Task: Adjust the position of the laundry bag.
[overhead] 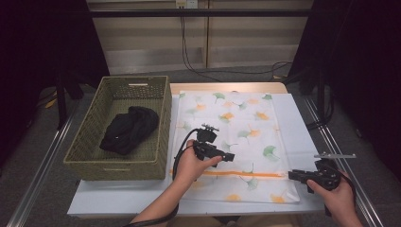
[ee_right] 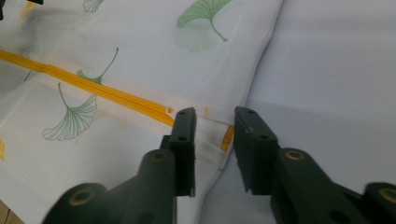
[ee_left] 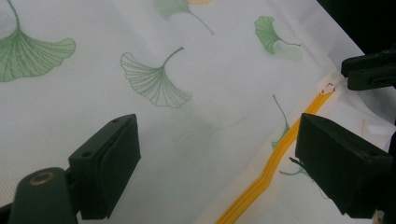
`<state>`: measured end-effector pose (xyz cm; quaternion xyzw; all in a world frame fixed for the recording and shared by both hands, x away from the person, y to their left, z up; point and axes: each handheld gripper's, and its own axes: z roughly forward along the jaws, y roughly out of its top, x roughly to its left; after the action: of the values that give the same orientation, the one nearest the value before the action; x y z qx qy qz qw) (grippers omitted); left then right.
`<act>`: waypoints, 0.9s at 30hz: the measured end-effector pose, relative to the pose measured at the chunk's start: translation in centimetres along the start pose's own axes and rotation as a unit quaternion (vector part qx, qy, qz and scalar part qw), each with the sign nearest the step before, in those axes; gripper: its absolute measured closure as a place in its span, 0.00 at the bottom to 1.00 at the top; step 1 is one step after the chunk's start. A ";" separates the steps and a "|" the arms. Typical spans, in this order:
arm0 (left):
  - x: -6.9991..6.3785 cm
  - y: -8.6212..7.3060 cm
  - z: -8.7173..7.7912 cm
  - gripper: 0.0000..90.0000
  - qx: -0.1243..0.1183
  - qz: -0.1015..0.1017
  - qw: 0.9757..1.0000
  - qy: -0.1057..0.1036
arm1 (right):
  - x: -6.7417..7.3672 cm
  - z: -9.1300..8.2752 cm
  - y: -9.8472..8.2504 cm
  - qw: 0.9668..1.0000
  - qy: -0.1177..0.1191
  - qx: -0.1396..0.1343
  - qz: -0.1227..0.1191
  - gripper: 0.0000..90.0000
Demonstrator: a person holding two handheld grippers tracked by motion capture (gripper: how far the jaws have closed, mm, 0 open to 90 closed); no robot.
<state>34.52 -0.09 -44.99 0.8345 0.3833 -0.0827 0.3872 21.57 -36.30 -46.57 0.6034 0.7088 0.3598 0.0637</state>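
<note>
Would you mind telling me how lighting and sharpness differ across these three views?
High view: the white laundry bag is evenly lit, while the room's sides fall into near-black and the dark garment in the basket shows little detail. Left gripper view: leaf prints sharp, near jaws softer. Right gripper view: orange zipper crisp, jaw bases blurred at the bottom edge.

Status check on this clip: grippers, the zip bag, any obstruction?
Left gripper open above the leaf-print bag. Right gripper open at the orange zipper's end, fabric between its fingers. Nothing in the way.
</note>
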 end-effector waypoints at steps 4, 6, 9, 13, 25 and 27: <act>0.0 0.0 0.0 0.15 0.002 0.003 1.000 0.000 | 0.3 0.4 -0.1 1.000 -0.002 0.016 -0.006 0.71; 0.0 0.0 0.0 0.15 0.001 0.002 1.000 0.000 | 0.7 0.5 -0.1 0.999 -0.025 0.023 -0.027 0.79; -0.1 -0.1 0.2 0.15 0.000 -0.001 1.000 -0.001 | 1.0 0.6 -0.1 0.997 -0.044 0.027 -0.048 0.85; -0.1 0.0 0.3 0.15 0.003 0.003 1.000 -0.001 | 1.1 0.6 0.0 0.997 -0.054 0.025 -0.045 0.93; -0.5 -0.1 0.3 0.15 -0.001 0.001 1.000 -0.007 | 0.5 -0.5 0.6 1.000 -0.014 -0.012 -0.023 0.96; -0.3 -0.1 0.2 0.15 0.006 0.008 1.000 -0.008 | 0.3 -0.4 0.6 1.000 -0.008 -0.009 -0.019 0.95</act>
<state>34.27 -0.38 -45.04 0.8391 0.3724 -0.0886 0.3864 21.74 -36.17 -45.83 0.5919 0.7165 0.3599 0.0814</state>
